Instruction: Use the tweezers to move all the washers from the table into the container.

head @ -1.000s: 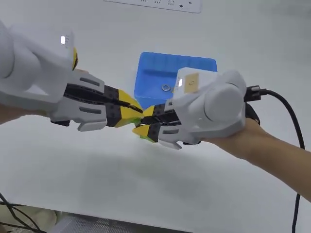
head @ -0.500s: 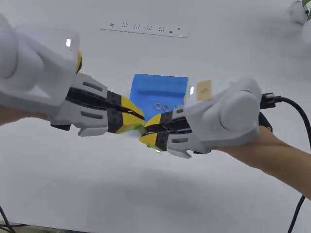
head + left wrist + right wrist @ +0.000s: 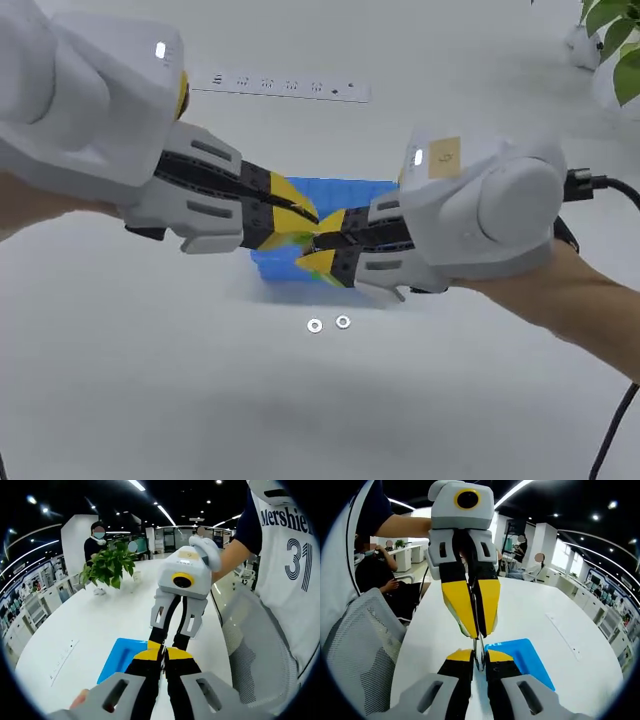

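Pickup step: thin metal tweezers (image 3: pixel 478 652) shared.
Your left gripper (image 3: pixel 305 222) and right gripper (image 3: pixel 318 250) both pinch them; next, lower onto the small silver washers (image 3: pixel 315 325).

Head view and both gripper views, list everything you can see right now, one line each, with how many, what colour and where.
washers: two, silver, on the table just in front of the container
container: one, blue, behind the meeting tools
tweezers: one, thin metal, pinched between the two tools' tips
power strip: one, white, far side of the table
plant: one, green, far right corner
cable: one, black, trailing from the right tool
chair: one, grey mesh, beside the table
table: one, white
left tool: yellow-black jaws, shut
right tool: yellow-black jaws, shut
forearm: one, behind the right tool
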The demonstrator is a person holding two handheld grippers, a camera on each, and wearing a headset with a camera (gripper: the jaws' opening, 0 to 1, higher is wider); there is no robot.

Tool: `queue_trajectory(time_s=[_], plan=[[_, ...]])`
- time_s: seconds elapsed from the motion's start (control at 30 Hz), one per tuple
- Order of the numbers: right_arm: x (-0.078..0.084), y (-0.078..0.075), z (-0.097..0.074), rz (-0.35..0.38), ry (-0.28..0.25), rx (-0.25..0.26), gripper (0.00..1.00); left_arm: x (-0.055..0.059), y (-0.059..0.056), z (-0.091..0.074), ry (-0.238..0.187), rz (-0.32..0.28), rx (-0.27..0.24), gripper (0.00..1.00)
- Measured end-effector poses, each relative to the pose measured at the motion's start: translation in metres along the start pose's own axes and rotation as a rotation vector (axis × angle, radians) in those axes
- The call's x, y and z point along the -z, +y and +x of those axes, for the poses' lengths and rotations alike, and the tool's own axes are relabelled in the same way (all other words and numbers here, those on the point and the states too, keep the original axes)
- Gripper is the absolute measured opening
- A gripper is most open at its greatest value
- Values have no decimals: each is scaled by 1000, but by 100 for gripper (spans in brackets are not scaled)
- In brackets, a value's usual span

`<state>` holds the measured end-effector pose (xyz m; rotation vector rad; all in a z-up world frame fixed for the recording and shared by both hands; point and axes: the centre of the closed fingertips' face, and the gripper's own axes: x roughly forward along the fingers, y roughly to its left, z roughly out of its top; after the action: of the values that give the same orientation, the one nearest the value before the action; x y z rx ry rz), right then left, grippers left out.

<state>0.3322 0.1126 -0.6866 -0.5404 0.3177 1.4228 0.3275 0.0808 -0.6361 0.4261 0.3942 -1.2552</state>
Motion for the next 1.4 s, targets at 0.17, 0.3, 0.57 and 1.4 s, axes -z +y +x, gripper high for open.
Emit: queue_trajectory(time_s=[0.17,0.3,0.57,1.4], plan=[[-2,-19,-2,-15,-3,25,10,-8,17,4,-20,14,-14,6],[-3,-37,-1,-12,-8,59,10,-10,34,7,-37,16,-38,6],[14,-53,12,-2,15,66,10,5,52,23,-17,15,-35,6],[86,-75,44,89,89,33,10,58,80,78,24,-92,-6,7]])
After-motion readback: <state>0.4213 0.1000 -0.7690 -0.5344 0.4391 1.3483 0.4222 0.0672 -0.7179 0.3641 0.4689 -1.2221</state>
